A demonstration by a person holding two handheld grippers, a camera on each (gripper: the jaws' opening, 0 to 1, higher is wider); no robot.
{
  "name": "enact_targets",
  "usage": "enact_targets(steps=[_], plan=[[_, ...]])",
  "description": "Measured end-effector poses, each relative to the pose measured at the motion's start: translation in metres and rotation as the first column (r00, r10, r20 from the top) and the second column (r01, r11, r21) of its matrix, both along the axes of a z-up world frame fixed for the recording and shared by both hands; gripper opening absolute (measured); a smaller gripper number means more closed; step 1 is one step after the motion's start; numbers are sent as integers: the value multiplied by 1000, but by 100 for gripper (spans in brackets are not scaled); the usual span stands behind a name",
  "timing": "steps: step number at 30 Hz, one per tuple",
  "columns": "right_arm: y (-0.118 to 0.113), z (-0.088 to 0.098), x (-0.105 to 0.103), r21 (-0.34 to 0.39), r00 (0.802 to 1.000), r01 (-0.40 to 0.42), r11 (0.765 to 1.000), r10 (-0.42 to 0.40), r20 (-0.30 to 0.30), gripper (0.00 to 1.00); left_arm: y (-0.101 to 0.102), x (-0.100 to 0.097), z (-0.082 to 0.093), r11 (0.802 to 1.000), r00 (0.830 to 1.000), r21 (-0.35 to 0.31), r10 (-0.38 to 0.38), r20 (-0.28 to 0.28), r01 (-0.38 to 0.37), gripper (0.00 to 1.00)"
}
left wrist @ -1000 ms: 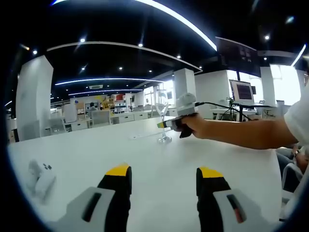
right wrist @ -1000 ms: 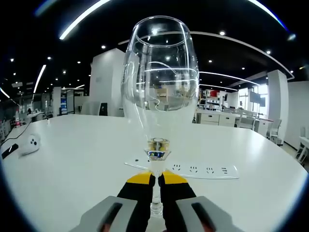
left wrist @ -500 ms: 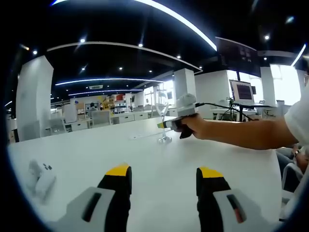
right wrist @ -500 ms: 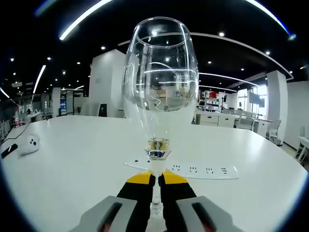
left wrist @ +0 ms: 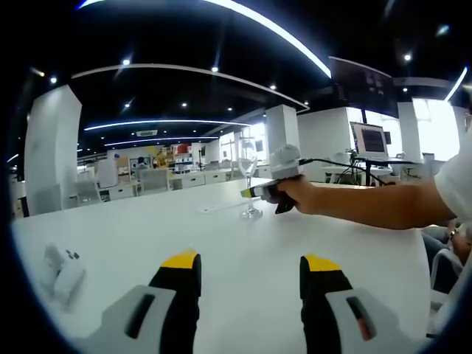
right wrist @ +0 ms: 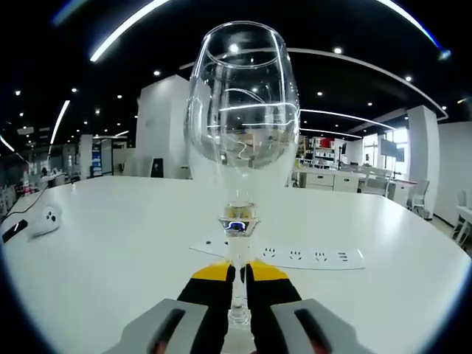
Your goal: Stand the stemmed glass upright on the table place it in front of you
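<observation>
The clear, tall-bowled stemmed glass (right wrist: 243, 133) stood upright at the centre of the right gripper view on a smooth white table (right wrist: 110, 258). A white power strip (right wrist: 295, 258) lay flat behind it, a small white device (right wrist: 46, 220) at far left. The right gripper (right wrist: 237, 276) clenched the thin stem between yellow-tipped jaws. In the left gripper view, the left gripper (left wrist: 251, 265) hovered with jaws spread wide, holding nothing, the glass (left wrist: 248, 173) near centre frame

The left gripper (left wrist: 251, 284) has its jaws wide apart and holds nothing. The right gripper (right wrist: 236, 276) has its jaws pressed close together, with only a thin gap. A bare hand (left wrist: 295, 195) with outstretched forearm holds it level.
</observation>
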State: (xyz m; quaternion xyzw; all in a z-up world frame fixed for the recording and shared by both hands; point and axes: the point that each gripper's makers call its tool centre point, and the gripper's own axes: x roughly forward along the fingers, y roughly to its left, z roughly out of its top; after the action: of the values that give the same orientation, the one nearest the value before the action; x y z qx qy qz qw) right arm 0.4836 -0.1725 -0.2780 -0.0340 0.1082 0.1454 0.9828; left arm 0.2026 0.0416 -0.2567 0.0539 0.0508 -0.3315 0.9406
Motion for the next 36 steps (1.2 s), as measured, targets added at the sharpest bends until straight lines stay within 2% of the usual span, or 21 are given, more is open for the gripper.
enact_targets(steps=[10,25,36], plan=[[-1,3,0,7,1000,1,1000,-1,4,13,-1,1,0,1000,1000,2,0,-1,0,54],[0,4,-2,30,1000,-16,999,16,-4,21,-1,1,-1,1000,1000,3,-1,-2,1,54],[0,5,-3,34,1000,-19,999,19,-5,21,-1,1,-1,1000,1000,2,0,-1,0,54]])
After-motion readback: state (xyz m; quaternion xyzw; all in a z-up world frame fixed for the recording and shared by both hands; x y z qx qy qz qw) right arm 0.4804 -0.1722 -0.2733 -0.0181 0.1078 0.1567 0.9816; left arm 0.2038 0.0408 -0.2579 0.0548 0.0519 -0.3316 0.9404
